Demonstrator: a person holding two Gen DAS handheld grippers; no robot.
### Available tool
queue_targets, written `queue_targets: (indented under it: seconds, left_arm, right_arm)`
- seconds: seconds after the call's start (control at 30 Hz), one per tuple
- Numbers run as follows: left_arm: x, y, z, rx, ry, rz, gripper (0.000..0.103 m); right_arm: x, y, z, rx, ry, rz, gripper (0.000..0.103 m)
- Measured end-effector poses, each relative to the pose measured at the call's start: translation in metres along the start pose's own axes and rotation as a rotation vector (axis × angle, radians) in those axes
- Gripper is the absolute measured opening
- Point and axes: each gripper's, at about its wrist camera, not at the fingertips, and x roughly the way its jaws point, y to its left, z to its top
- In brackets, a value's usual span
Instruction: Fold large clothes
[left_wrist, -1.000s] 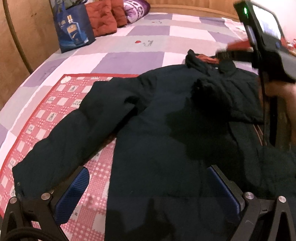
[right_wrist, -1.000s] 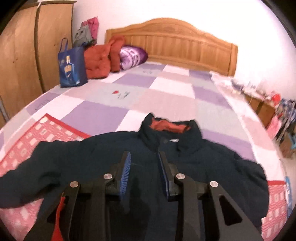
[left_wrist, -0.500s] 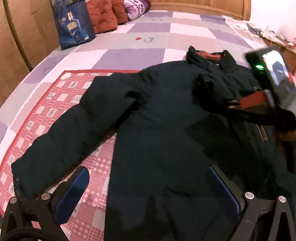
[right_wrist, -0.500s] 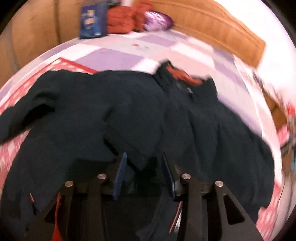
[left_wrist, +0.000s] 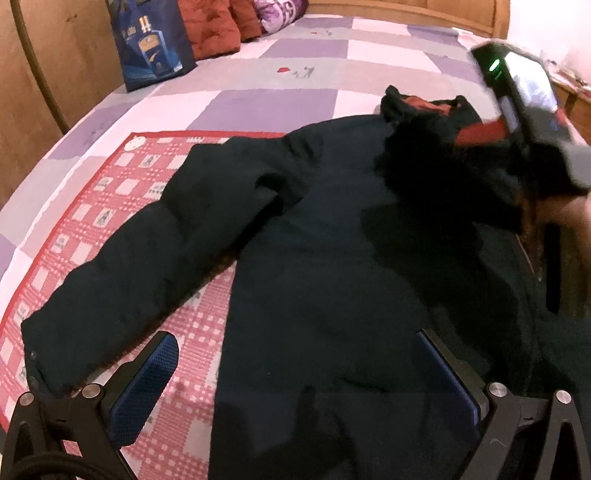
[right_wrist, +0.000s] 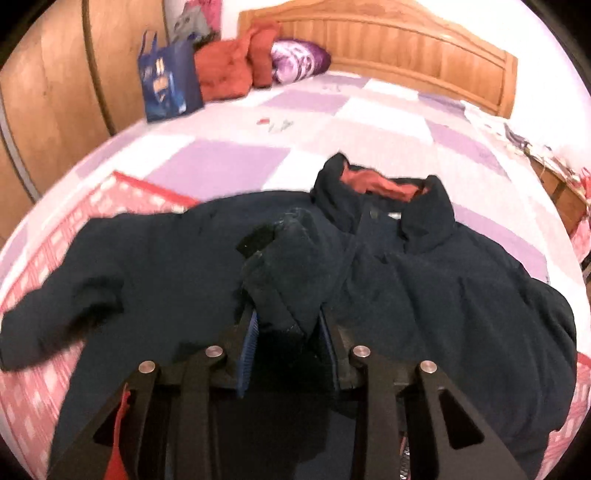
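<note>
- Between the right gripper's (right_wrist: 286, 332) blue-padded fingers (right_wrist: 250, 332) sits a bunched cuff of the dark navy padded jacket (left_wrist: 332, 258); the jaws stand narrow, clamped on it.
- That gripper hangs over the jacket's chest, just below the collar.
- The jacket lies front-up on a red-checked mat (left_wrist: 92, 221) over the purple patchwork bedspread (left_wrist: 277, 103), collar away.
- The left gripper (left_wrist: 295, 373) gapes wide and empty above the hem; the unfolded sleeve (left_wrist: 147, 266) stretches diagonally to its left, likely next.
</note>
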Motion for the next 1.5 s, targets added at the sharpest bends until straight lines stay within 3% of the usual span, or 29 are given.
queue_targets:
  seconds: [0.03, 0.13, 0.2, 0.37, 0.43, 0.53, 0.63, 0.77, 0.83, 0.87, 0.9, 0.97, 1.13, 1.23, 1.3, 1.37, 1.43, 1.5]
  left_arm:
    - [0.001, -0.002, 0.001, 0.0, 0.003, -0.003, 0.103]
    - [0.003, -0.011, 0.006, 0.019, 0.002, -0.003, 0.103]
    - [0.004, -0.015, 0.009, 0.028, 0.001, -0.006, 0.103]
    - [0.012, -0.031, 0.022, 0.025, 0.007, -0.026, 0.103]
    - [0.017, -0.04, 0.032, 0.032, 0.0, -0.035, 0.103]
    - [0.029, -0.056, 0.052, 0.049, -0.01, -0.046, 0.103]
    - [0.047, -0.072, 0.076, 0.037, -0.021, -0.057, 0.103]
    - [0.081, -0.09, 0.102, -0.054, 0.018, -0.074, 0.103]
    - [0.095, -0.101, 0.106, -0.052, 0.04, -0.047, 0.103]
    - [0.099, -0.107, 0.106, -0.036, 0.046, -0.029, 0.103]
    - [0.103, -0.117, 0.108, -0.012, 0.046, -0.009, 0.103]
    - [0.102, -0.131, 0.114, 0.008, 0.046, -0.001, 0.103]
    - [0.09, -0.194, 0.144, 0.091, -0.068, -0.071, 0.103]
    - [0.117, -0.217, 0.15, 0.133, -0.071, -0.043, 0.103]
    - [0.147, -0.218, 0.147, 0.164, -0.026, 0.04, 0.103]
    - [0.188, -0.199, 0.137, 0.154, 0.079, 0.12, 0.103]
    - [0.208, -0.173, 0.129, 0.068, 0.129, 0.07, 0.103]
    - [0.214, -0.164, 0.125, 0.034, 0.123, 0.018, 0.103]
  right_arm:
    - [0.006, 0.003, -0.003, -0.012, 0.03, -0.007, 0.035]
    - [0.043, 0.021, -0.023, -0.092, 0.244, -0.041, 0.04]
    - [0.038, 0.028, -0.029, -0.121, 0.235, -0.062, 0.04]
    - [0.01, 0.01, -0.024, -0.017, 0.227, 0.024, 0.043]
    - [-0.01, -0.001, -0.022, -0.004, 0.184, 0.027, 0.043]
    - [-0.045, -0.035, -0.022, 0.033, 0.094, 0.02, 0.043]
    - [-0.065, -0.083, -0.03, 0.067, 0.028, -0.103, 0.044]
    - [-0.051, -0.151, -0.047, 0.152, 0.1, -0.236, 0.044]
    - [-0.033, -0.181, -0.06, 0.176, 0.173, -0.29, 0.047]
    - [-0.016, -0.194, -0.07, 0.183, 0.243, -0.288, 0.048]
    - [-0.009, -0.199, -0.076, 0.17, 0.254, -0.261, 0.048]
    - [-0.003, -0.197, -0.084, 0.107, 0.216, -0.258, 0.048]
    - [0.001, -0.195, -0.089, 0.085, 0.171, -0.28, 0.049]
    - [-0.005, -0.204, -0.093, 0.087, 0.154, -0.232, 0.049]
    - [-0.009, -0.204, -0.093, 0.065, 0.16, -0.202, 0.049]
    - [-0.021, -0.201, -0.089, 0.044, 0.163, -0.201, 0.049]
    - [-0.047, -0.201, -0.086, 0.029, 0.073, -0.245, 0.049]
    - [-0.062, -0.206, -0.08, 0.019, -0.003, -0.294, 0.049]
